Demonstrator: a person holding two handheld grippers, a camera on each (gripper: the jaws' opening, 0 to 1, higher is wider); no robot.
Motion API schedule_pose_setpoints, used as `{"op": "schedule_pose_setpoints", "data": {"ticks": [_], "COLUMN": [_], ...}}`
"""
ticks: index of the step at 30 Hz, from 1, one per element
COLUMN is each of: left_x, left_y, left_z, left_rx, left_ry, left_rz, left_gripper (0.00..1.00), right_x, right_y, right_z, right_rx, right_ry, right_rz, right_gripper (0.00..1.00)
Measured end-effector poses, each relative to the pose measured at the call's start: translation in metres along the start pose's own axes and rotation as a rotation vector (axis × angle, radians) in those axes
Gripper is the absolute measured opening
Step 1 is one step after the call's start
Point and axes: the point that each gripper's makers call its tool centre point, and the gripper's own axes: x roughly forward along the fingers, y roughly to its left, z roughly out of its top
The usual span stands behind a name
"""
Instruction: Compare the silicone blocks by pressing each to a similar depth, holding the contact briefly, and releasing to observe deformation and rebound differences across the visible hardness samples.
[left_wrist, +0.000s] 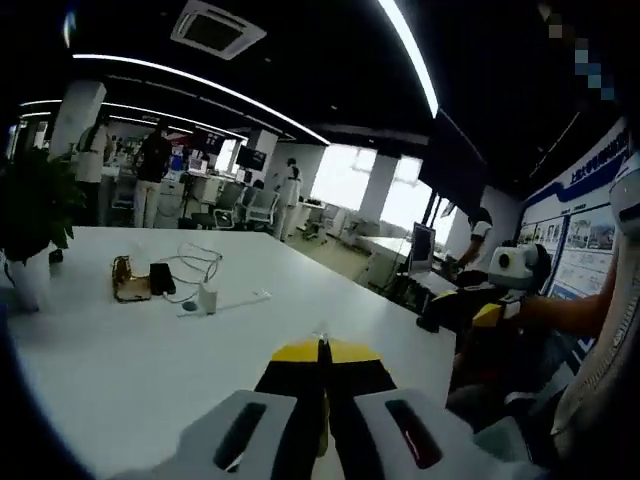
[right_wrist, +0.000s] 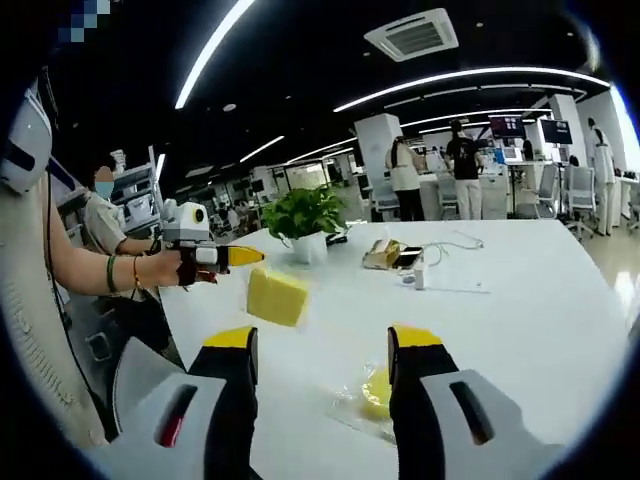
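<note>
In the right gripper view a yellow silicone block (right_wrist: 277, 295) shows blurred over the white table (right_wrist: 520, 300); I cannot tell whether it rests on the table. It lies just below the tip of my left gripper (right_wrist: 243, 256), apart from it. A second yellow piece in a clear plastic wrap (right_wrist: 373, 392) lies on the table between my right gripper's (right_wrist: 323, 338) open jaws, untouched. In the left gripper view my left gripper (left_wrist: 322, 349) is shut with nothing in it, above the table (left_wrist: 120, 350). The right gripper (left_wrist: 487, 315) appears at the right, held by a hand.
A potted plant (right_wrist: 305, 215) (left_wrist: 35, 215) stands on the table's far side. A phone, a small gold object and white cables (left_wrist: 165, 280) (right_wrist: 400, 257) lie mid-table. Several people stand at desks behind. A seated person (right_wrist: 105, 225) is near the table's corner.
</note>
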Motion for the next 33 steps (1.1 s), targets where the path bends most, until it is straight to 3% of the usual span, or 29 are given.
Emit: {"op": "schedule_pose_setpoints", "data": {"ticks": [3, 7, 8, 12, 20, 27, 33], "left_x": [0.005, 0.014, 0.017, 0.027, 0.042, 0.052, 0.055], "left_y": [-0.007, -0.014, -0.016, -0.025, -0.041, -0.055, -0.067], "left_z": [0.016, 0.034, 0.040, 0.051, 0.051, 0.054, 0.055], "left_rx": [0.046, 0.044, 0.082, 0.126, 0.182, 0.219, 0.256], "left_ry": [0.010, 0.018, 0.014, 0.035, 0.084, 0.104, 0.114], "left_rz": [-0.026, -0.070, -0.080, -0.124, -0.182, -0.225, -0.256], "left_gripper": [0.00, 0.00, 0.00, 0.00, 0.00, 0.00, 0.00], "right_x": [0.010, 0.022, 0.026, 0.040, 0.068, 0.096, 0.110], "right_y": [-0.002, -0.009, -0.010, -0.014, -0.001, 0.013, 0.024], "right_z": [0.013, 0.021, 0.025, 0.042, 0.057, 0.050, 0.042], "right_rx": [-0.079, -0.218, -0.247, -0.289, -0.392, -0.495, -0.530], "right_ry": [0.030, 0.106, 0.117, 0.113, 0.154, 0.259, 0.330], "right_rz": [0.061, 0.103, 0.119, 0.169, 0.277, 0.402, 0.459], "right_gripper": [0.53, 0.55, 0.55, 0.56, 0.58, 0.57, 0.57]}}
